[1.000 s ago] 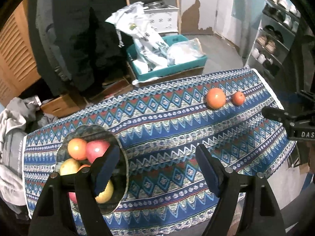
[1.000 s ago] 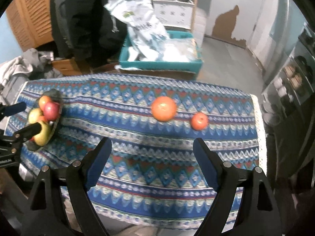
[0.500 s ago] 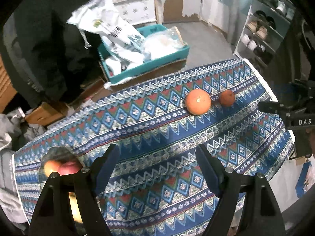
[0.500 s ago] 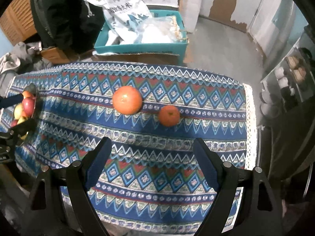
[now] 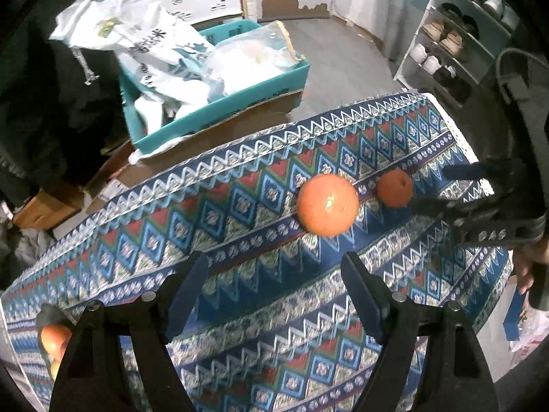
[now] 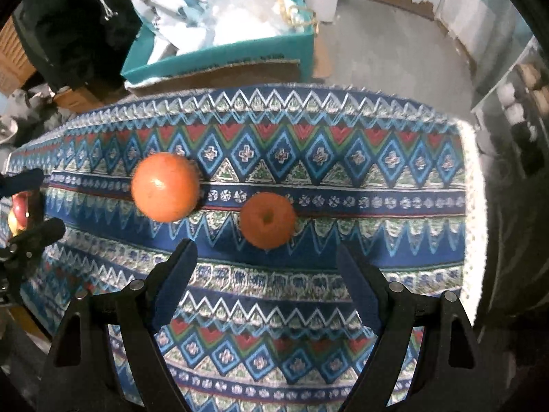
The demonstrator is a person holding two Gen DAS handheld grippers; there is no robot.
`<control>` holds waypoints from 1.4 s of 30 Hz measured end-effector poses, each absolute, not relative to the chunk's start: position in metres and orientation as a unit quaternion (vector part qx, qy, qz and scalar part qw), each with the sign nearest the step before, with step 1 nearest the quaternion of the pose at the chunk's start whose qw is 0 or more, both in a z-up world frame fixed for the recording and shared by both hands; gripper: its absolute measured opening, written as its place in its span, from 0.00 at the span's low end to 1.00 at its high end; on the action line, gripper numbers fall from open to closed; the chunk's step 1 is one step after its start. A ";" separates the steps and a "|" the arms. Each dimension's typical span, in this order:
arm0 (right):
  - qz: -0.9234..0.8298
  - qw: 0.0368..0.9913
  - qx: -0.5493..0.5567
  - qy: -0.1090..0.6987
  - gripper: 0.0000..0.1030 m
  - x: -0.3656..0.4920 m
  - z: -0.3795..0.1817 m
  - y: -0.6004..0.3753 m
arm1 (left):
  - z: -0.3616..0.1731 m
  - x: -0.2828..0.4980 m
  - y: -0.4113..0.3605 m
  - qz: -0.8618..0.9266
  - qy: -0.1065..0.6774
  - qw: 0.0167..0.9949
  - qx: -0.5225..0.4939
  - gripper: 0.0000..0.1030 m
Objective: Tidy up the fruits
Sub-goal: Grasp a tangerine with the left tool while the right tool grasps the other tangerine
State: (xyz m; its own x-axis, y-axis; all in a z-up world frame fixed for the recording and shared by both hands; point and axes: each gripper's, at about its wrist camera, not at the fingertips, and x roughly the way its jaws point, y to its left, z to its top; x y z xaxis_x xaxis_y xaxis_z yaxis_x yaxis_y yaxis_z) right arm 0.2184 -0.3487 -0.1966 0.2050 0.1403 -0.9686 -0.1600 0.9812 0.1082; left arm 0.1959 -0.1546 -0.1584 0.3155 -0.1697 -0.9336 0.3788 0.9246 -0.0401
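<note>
As both released hand-held grippers (image 5: 274, 290) (image 6: 266, 274) descend, oranges (image 6: 164, 187) (image 6: 267, 220) nearer, bowl sidelined.

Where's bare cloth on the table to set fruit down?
Free: the patterned blue tablecloth right of the small orange fruit up to the white fringe, and the near strip beneath both tools. Crowded: around the large orange fruit and the fruit plate at the left end.

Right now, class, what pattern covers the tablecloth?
Blue, red and white diamonds and zigzags on the tablecloth; right wrist view.
</note>
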 end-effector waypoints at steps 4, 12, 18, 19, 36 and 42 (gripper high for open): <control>0.100 0.771 -0.004 0.629 0.79 0.228 -0.216 -0.347 | -0.174 0.207 -0.165 -0.174 0.568 0.799 0.095 0.79; 0.108 0.757 -0.009 0.644 0.48 0.236 -0.246 -0.343 | -0.201 0.220 -0.178 -0.186 0.588 0.784 0.069 0.79; 0.101 0.774 -0.021 0.625 0.44 0.231 -0.239 -0.344 | -0.209 0.226 -0.194 -0.192 0.591 0.780 0.068 0.79; 0.098 0.776 -0.020 0.623 0.44 0.229 -0.237 -0.345 | -0.211 0.227 -0.197 -0.191 0.591 0.781 0.069 0.79; 0.088 0.788 0.000 0.610 0.44 0.197 -0.227 -0.381 | -0.242 0.225 -0.230 -0.177 0.597 0.776 0.101 0.70; 0.087 0.789 0.001 0.608 0.44 0.190 -0.227 -0.376 | -0.241 0.222 -0.222 -0.170 0.592 0.783 0.080 0.62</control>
State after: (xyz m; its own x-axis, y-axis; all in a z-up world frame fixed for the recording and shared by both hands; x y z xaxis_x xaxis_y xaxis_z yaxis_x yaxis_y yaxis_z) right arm 0.1901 -0.3755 -0.2268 0.2446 0.1391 -0.9596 -0.1361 0.9848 0.1081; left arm 0.2217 -0.2222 -0.2410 0.2403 -0.1725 -0.9552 0.3612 0.9293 -0.0770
